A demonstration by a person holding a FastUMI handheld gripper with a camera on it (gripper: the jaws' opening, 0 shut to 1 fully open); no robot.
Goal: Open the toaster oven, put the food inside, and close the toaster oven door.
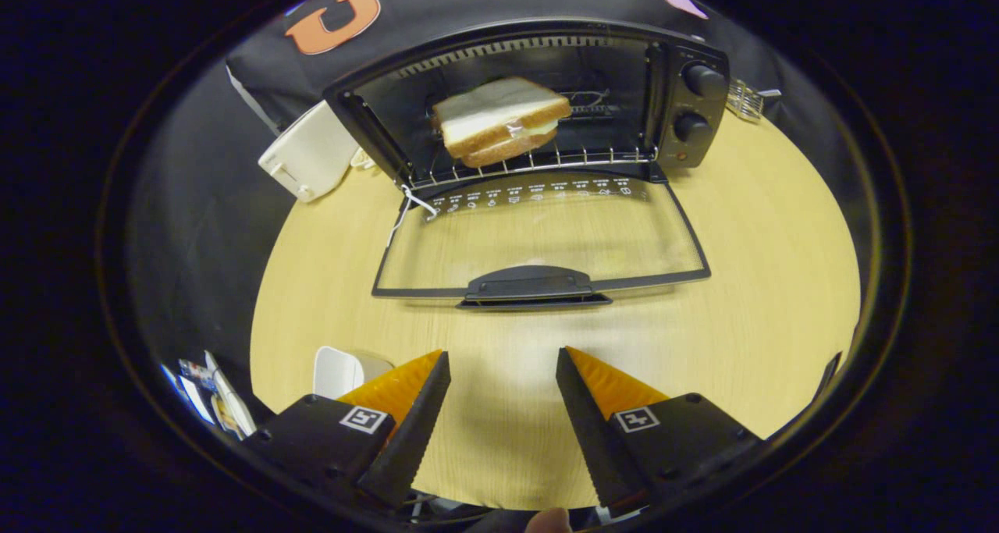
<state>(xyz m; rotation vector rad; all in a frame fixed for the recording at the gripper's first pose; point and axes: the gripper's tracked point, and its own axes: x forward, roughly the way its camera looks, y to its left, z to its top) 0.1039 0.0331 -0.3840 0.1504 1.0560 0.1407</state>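
Note:
A black toaster oven (695, 104) stands at the far side of the wooden table, its glass door (538, 236) folded down flat toward me. The door's handle (535, 283) lies along its near edge. A sandwich (499, 119) of white bread rests on the wire rack (538, 162) inside the oven. My gripper (503, 357) is open, with nothing between its fingers. It sits over bare table, a short way back from the door handle.
A white toaster (308, 158) stands left of the oven. A white dish (339, 371) sits by my left finger. A small wire rack (745, 100) lies behind the oven on the right. The light wooden table (765, 268) stretches to both sides.

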